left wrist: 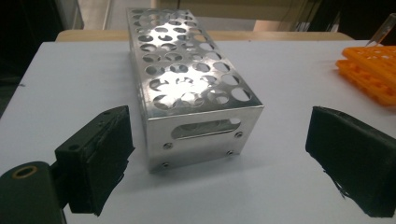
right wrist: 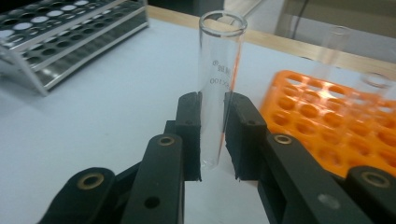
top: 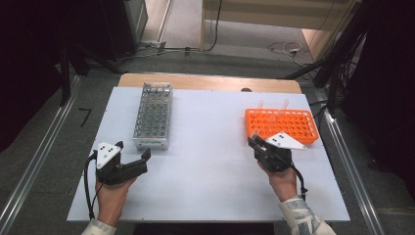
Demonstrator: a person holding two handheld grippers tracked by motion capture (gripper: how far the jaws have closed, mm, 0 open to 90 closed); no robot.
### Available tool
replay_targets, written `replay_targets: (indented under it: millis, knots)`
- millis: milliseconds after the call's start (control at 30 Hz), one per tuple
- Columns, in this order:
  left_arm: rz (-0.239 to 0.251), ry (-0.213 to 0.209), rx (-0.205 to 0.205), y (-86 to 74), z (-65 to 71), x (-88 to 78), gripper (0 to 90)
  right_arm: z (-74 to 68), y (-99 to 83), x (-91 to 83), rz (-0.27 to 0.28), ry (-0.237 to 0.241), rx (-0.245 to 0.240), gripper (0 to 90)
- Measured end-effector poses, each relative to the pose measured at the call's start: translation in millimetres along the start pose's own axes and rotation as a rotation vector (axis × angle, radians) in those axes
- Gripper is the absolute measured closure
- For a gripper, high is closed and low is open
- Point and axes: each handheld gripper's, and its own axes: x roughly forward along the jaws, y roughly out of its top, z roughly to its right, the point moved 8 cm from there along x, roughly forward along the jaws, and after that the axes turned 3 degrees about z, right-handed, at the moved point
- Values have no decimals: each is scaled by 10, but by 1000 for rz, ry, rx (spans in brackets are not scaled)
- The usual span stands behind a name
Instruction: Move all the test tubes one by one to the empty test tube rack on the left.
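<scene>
Tube (right wrist: 219,88) sits upright between my right gripper (right wrist: 212,135) pads, clamped, just off the near-left corner of the orange rack (top: 293,128), where two more tubes stand. My left gripper (left wrist: 219,158) has its jaws wide apart, holding nothing, facing the near end of the metal rack (left wrist: 187,88). I judge this the carry step: next I must cross the table (top: 210,147) and lower the tube into a metal-rack hole, keeping it vertical.

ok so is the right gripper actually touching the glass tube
Touching. The right gripper view shows the right gripper with both black pads pressed against the sides of the upright glass tube.
</scene>
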Motion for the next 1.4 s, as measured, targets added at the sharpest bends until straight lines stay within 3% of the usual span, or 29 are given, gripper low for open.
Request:
replay_targets:
  millis: [200,300,333,600,700,800,1033,1300,1400]
  knots:
    - [-14,-67,-25,34,104,36,80,-364,20,159,-21,78,-56,738]
    - [-7,-83,-14,69,168,42,89,-558,18,233,-35,118,-88,738]
    - [-1,-87,-10,85,191,44,89,-558,18,233,-35,118,-88,738]
    - [14,-110,39,158,415,97,129,-945,36,408,-53,198,-145,738]
    - [-1,-156,27,171,518,135,155,-1079,71,449,-62,231,-171,738]
    - [4,-190,40,201,629,153,187,-1192,117,502,-62,258,-177,738]
    - [17,-263,108,213,875,211,301,-1488,171,621,-67,316,-205,738]
    - [29,-305,135,235,946,268,490,-1684,232,723,-76,351,-218,737]
    - [19,-300,152,217,950,297,588,-1726,262,741,-72,366,-227,738]
